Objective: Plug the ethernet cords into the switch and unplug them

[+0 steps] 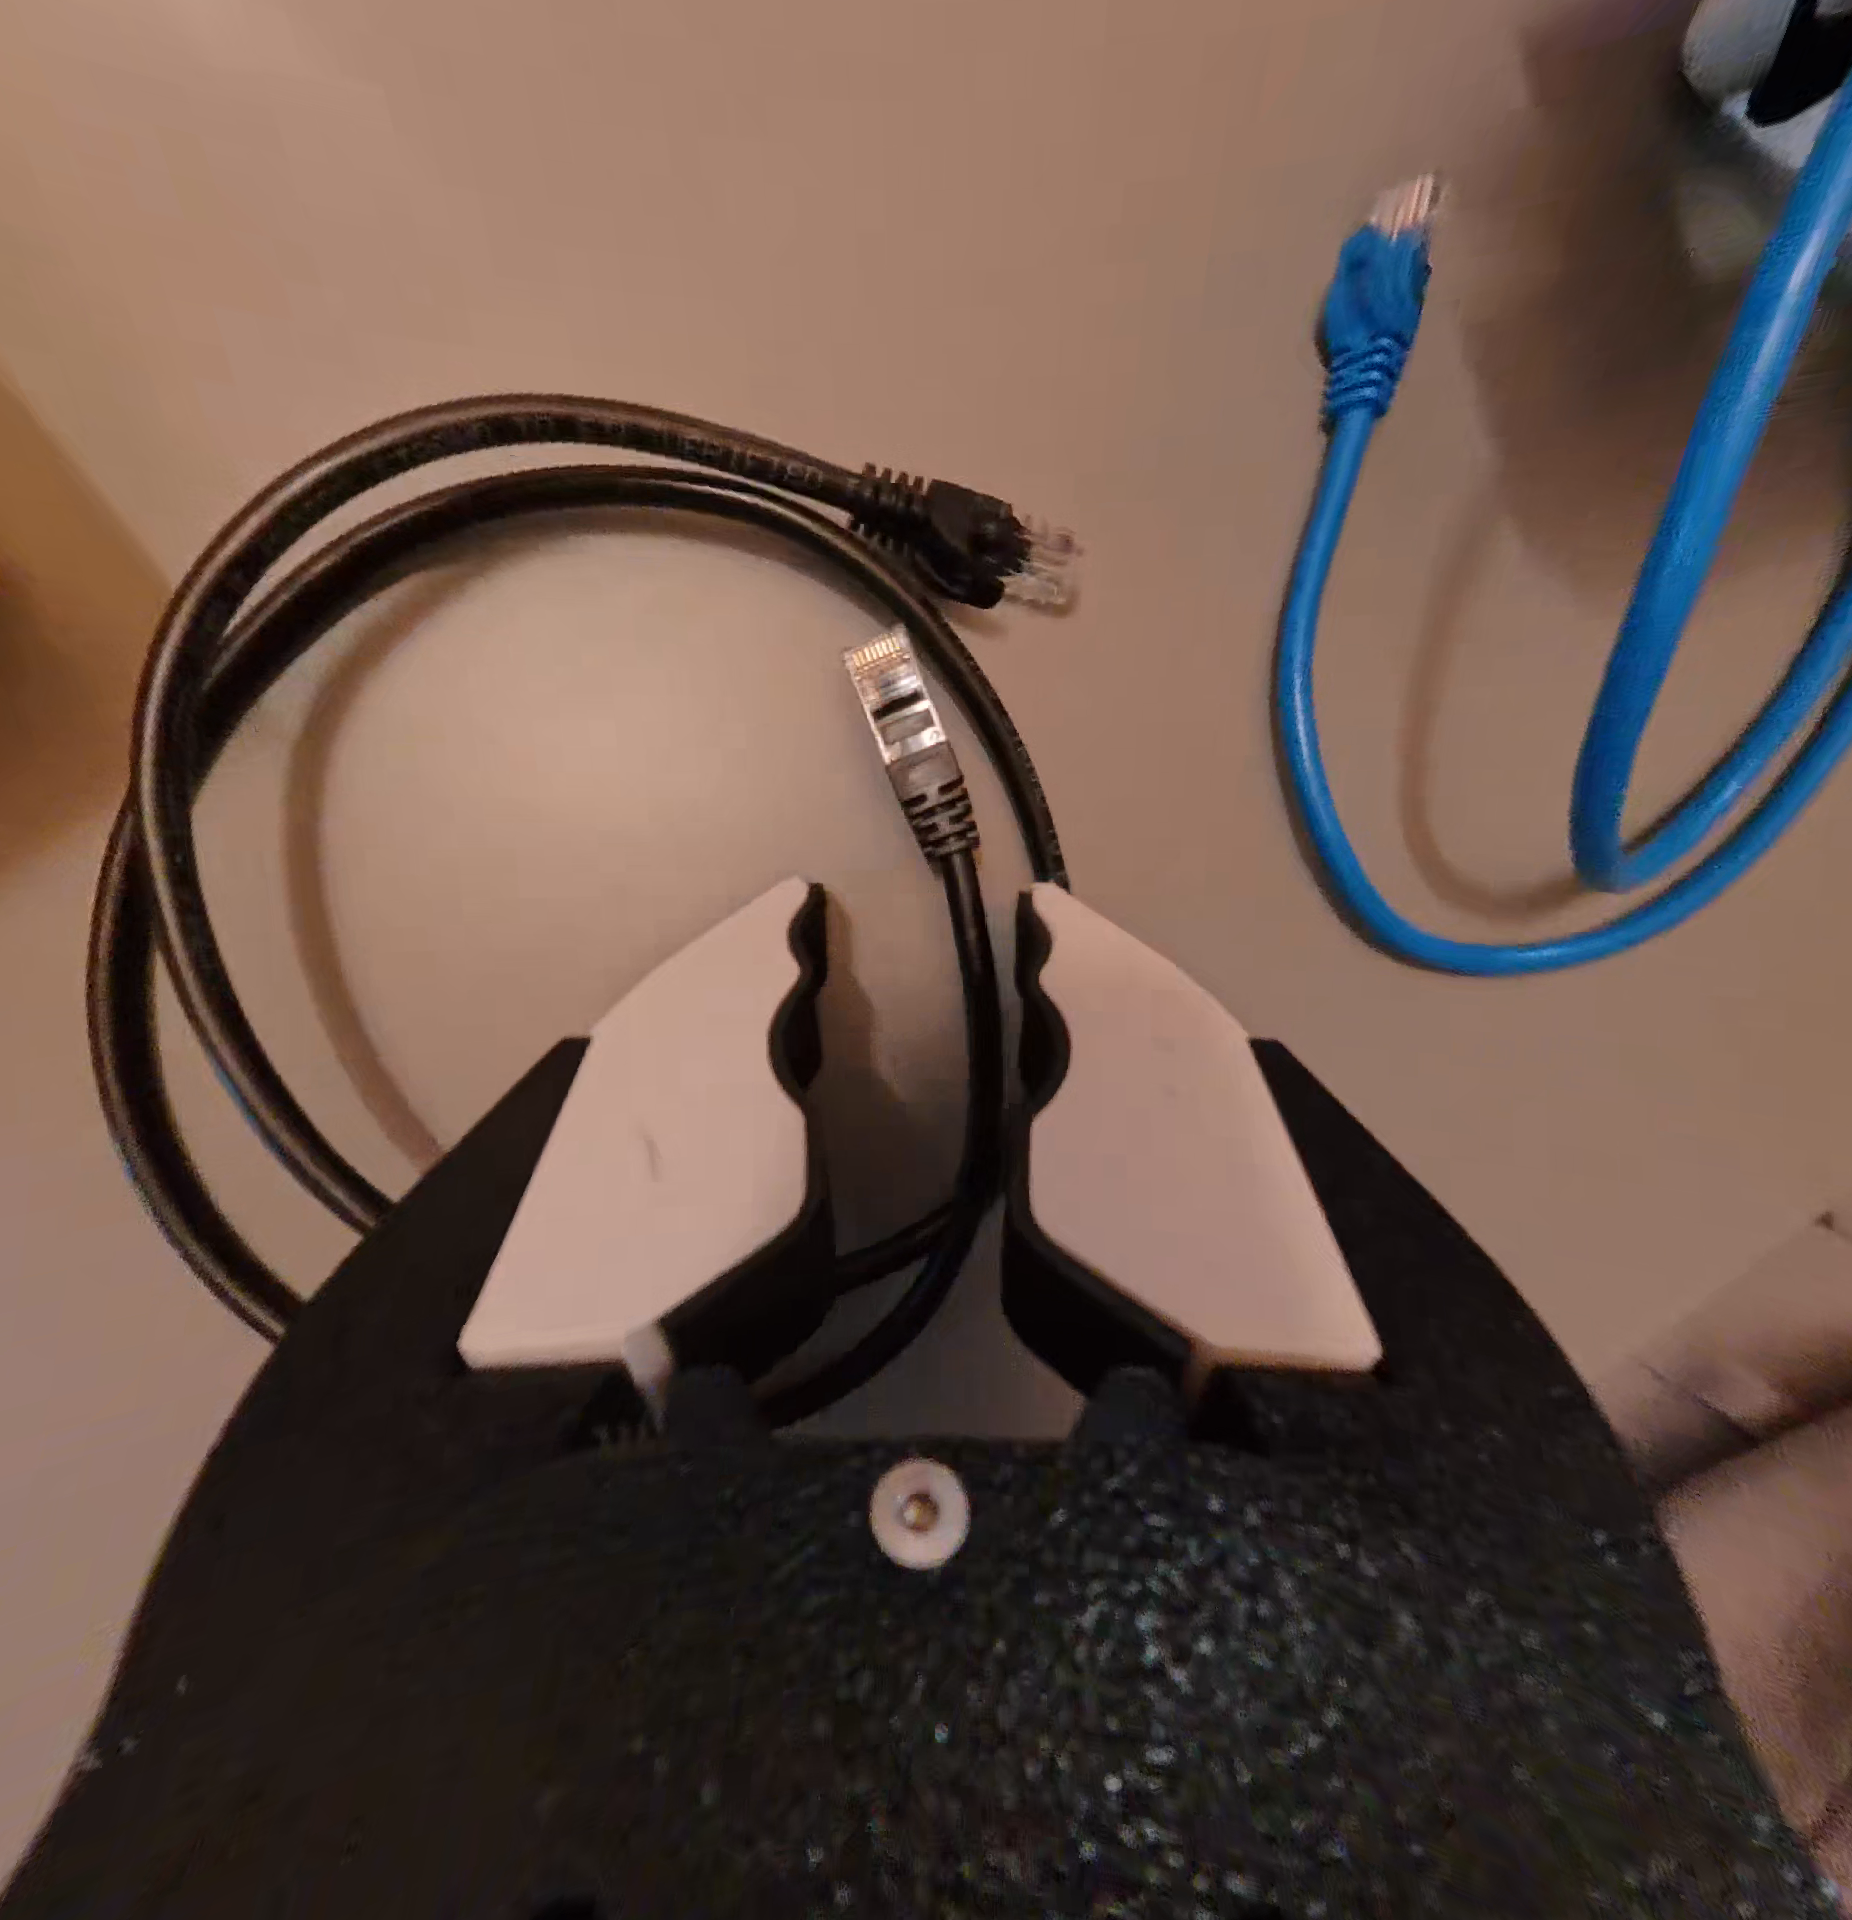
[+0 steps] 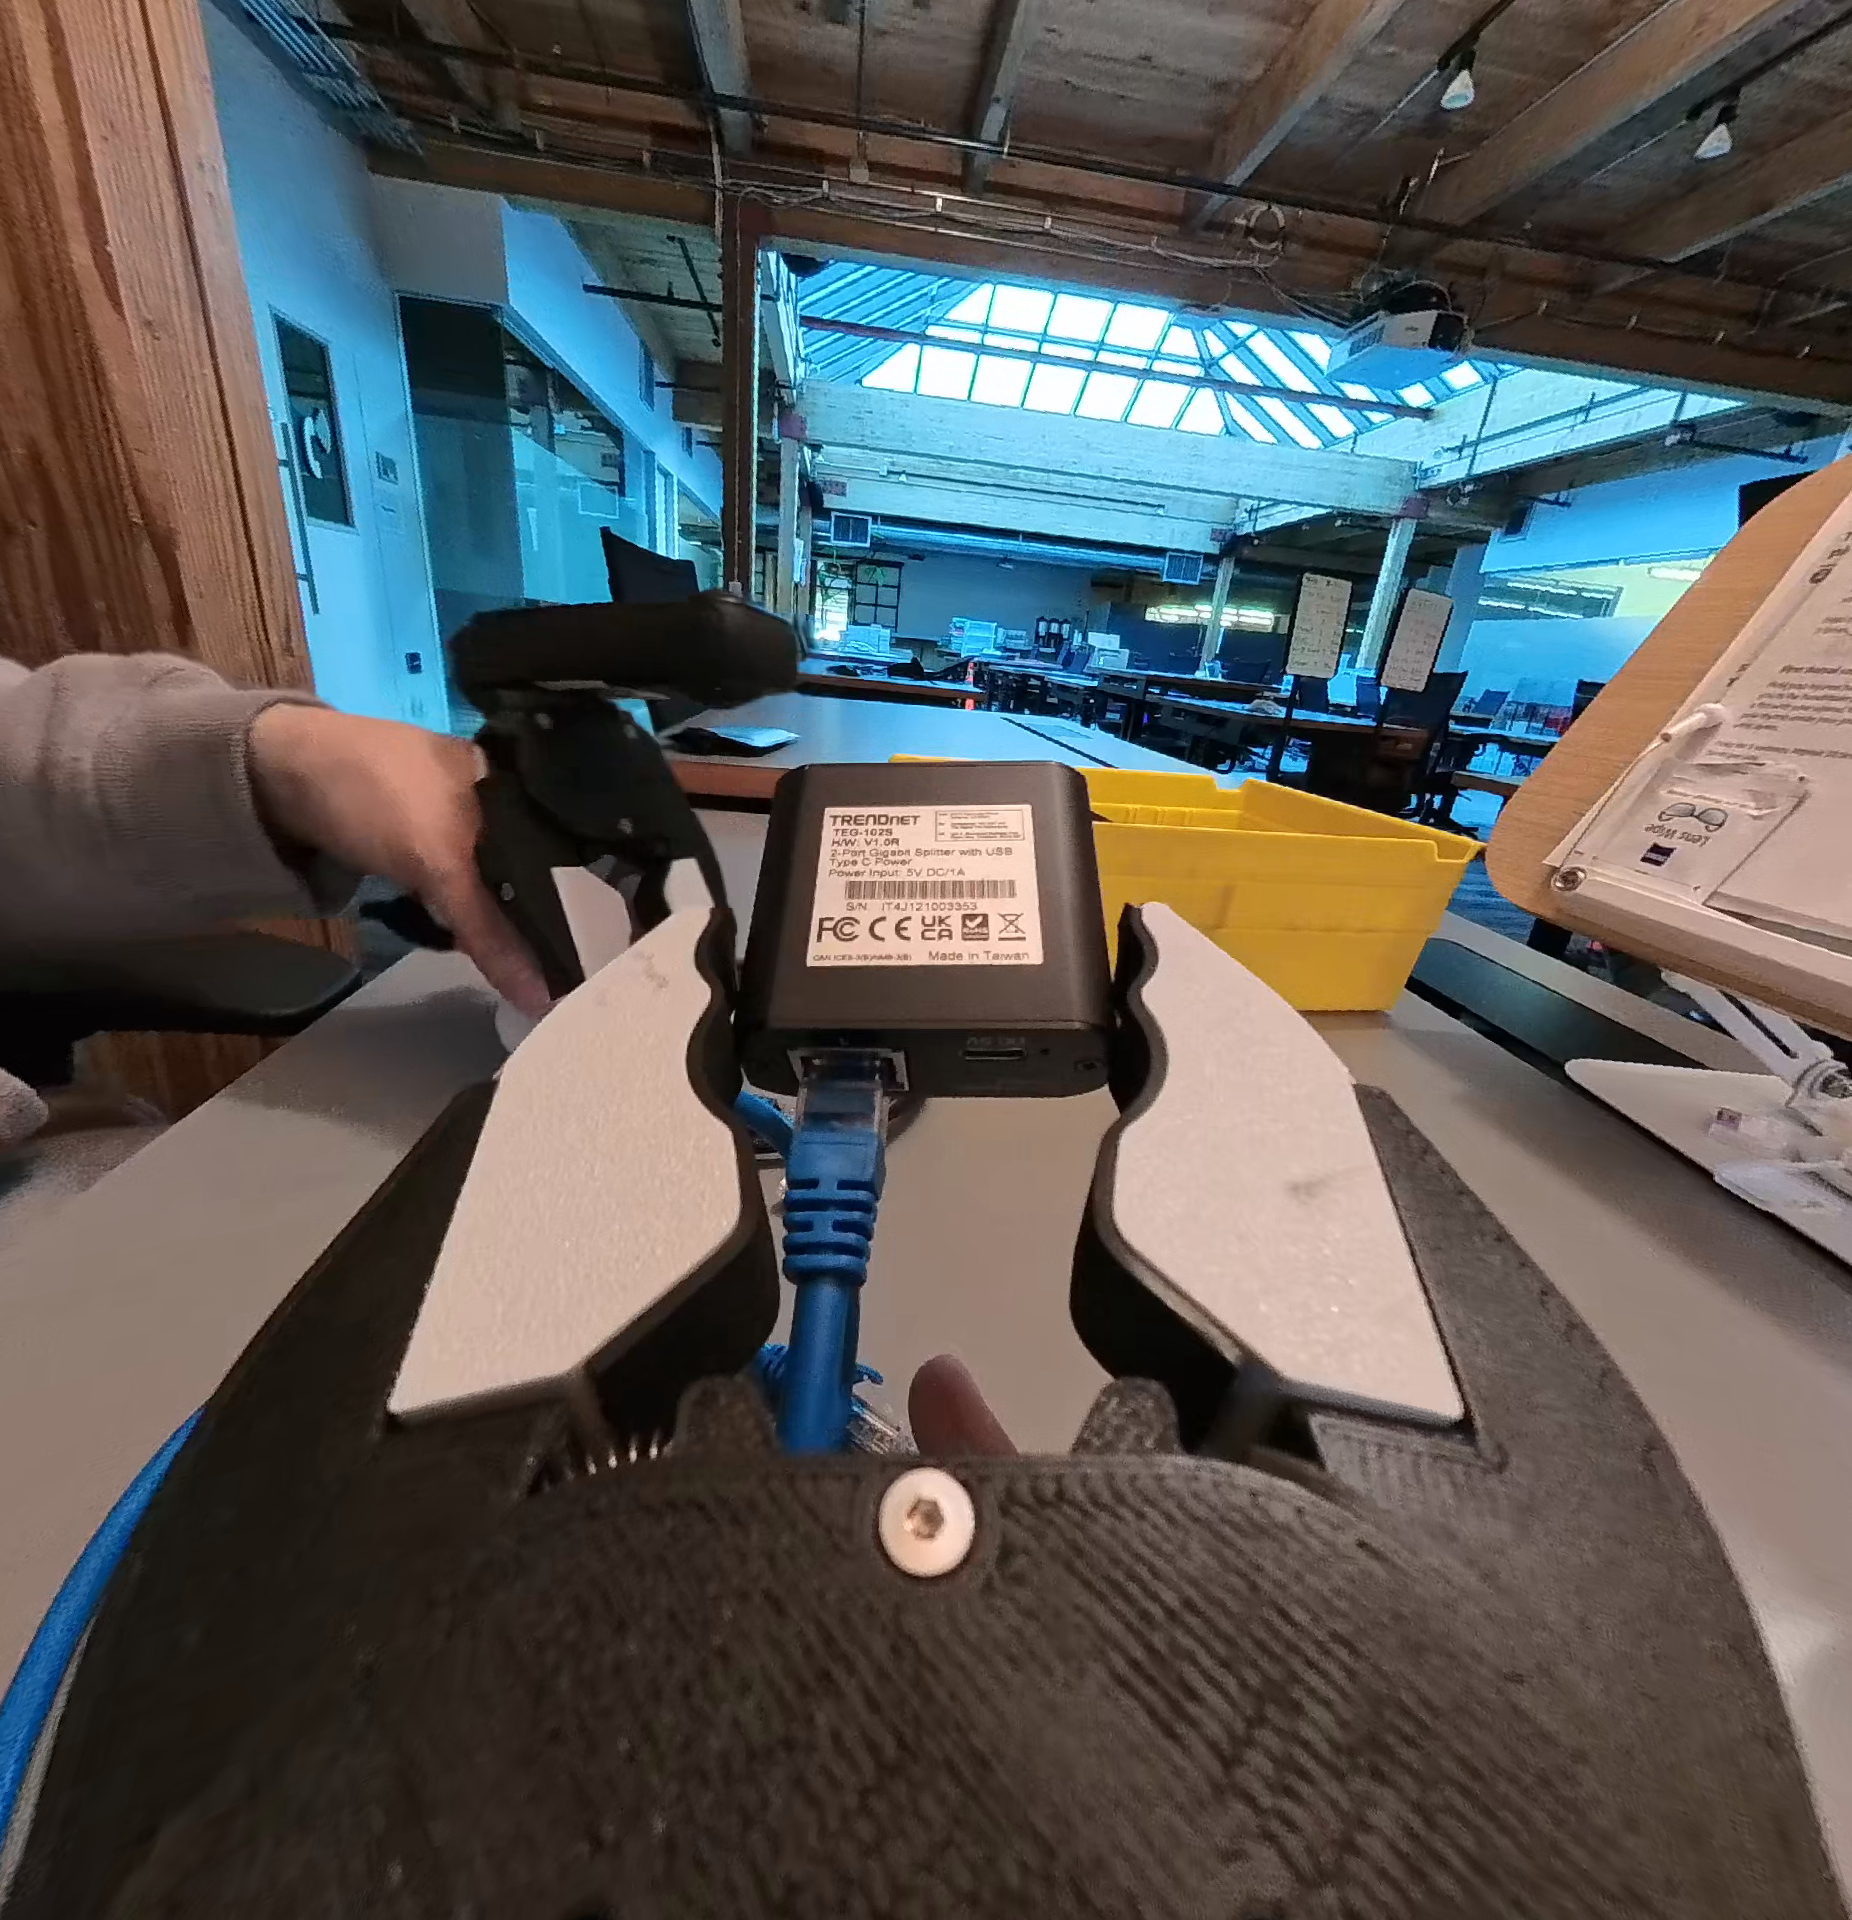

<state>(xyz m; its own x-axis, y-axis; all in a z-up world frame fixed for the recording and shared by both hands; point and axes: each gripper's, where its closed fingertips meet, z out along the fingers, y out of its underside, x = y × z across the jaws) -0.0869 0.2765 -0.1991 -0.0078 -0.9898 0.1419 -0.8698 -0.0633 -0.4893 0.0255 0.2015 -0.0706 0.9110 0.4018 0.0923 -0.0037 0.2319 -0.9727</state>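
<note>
Right wrist view showed the right hand-held gripper (image 2: pixel 922 997) clamping the small black plastic switch (image 2: pixel 927 925); the left hand-held gripper (image 1: pixel 922 935), open over the thin black ethernet cord (image 1: pixel 969 997), risked a slipping grasp.

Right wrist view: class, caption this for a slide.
Right gripper clamps small black plastic switch, blue ethernet cord plugged in.

The left wrist view is dim and warm-toned, with soft shadows beside the black cord (image 1: pixel 278 582) on the desk (image 1: pixel 693 260); the blue cord (image 1: pixel 1670 582) and upper right corner are smeared by motion blur. The right wrist view is brighter, lit cool blue by a skylight (image 2: pixel 1109 358). The hand (image 2: pixel 382 821) at left is slightly blurred. Wide-angle distortion bends both views' edges
</note>
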